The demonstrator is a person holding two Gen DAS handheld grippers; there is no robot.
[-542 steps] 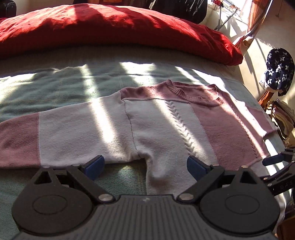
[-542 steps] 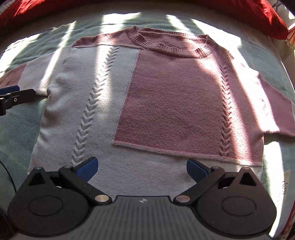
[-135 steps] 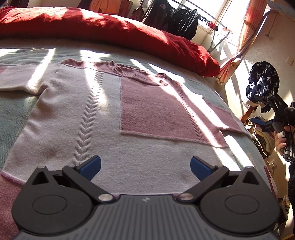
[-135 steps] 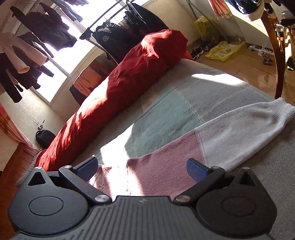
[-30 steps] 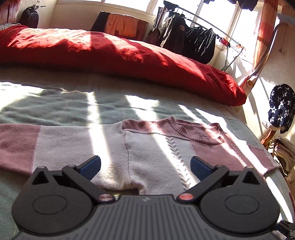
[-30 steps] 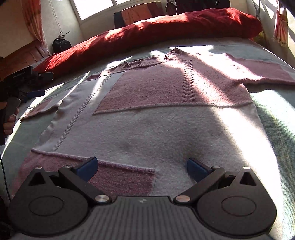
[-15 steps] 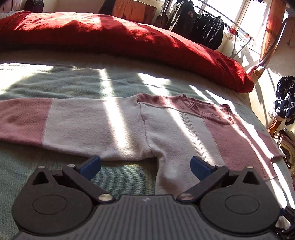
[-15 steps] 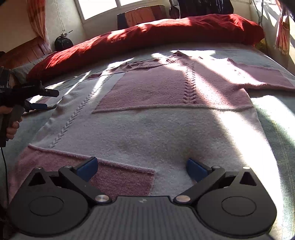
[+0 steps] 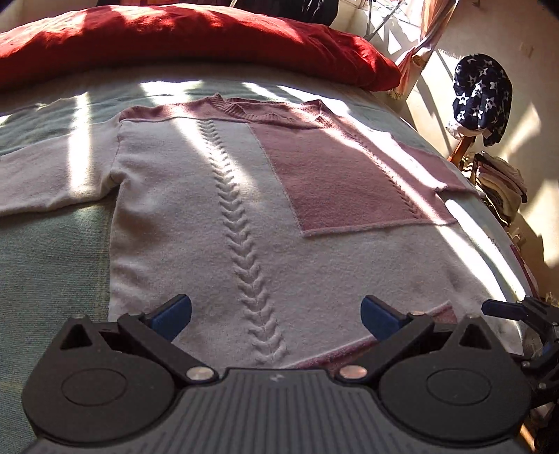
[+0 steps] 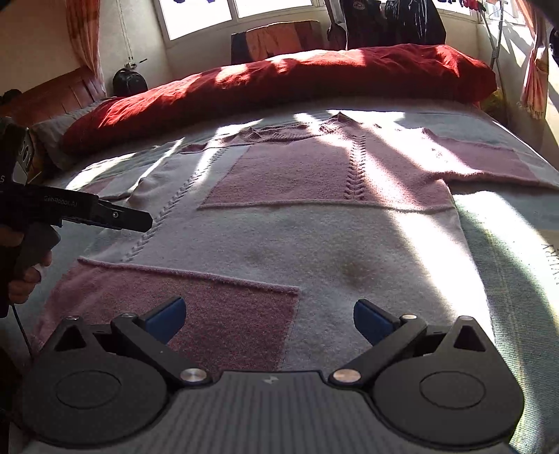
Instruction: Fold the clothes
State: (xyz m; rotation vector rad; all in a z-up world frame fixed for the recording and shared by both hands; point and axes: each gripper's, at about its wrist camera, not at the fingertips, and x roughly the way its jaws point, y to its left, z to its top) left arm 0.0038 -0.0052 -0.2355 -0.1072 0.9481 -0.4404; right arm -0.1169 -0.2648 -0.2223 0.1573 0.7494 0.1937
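Note:
A pink and white knitted sweater (image 9: pixel 265 209) (image 10: pixel 314 237) lies flat, front up, on the bed, both sleeves spread sideways. My left gripper (image 9: pixel 276 312) hangs open over the lower left of its body, above the cable stitch, holding nothing. My right gripper (image 10: pixel 267 316) is open over the hem, near the pink patch at the bottom. In the right wrist view the left gripper (image 10: pixel 104 216) shows at the left edge, held by a hand. The right gripper's blue fingertip (image 9: pixel 496 307) pokes in at the lower right of the left wrist view.
A long red pillow (image 9: pixel 195 38) (image 10: pixel 297 80) lies along the far side of the green-grey bedspread (image 9: pixel 45 265). A star-patterned dark garment (image 9: pixel 482 97) hangs on a chair to the right, with folded clothes (image 9: pixel 499 188) below it. Clothes hang by the window (image 10: pixel 384 21).
The left gripper has swung right, from the left sleeve and armpit to over the sweater's lower body. The right gripper has barely moved. Both stay open.

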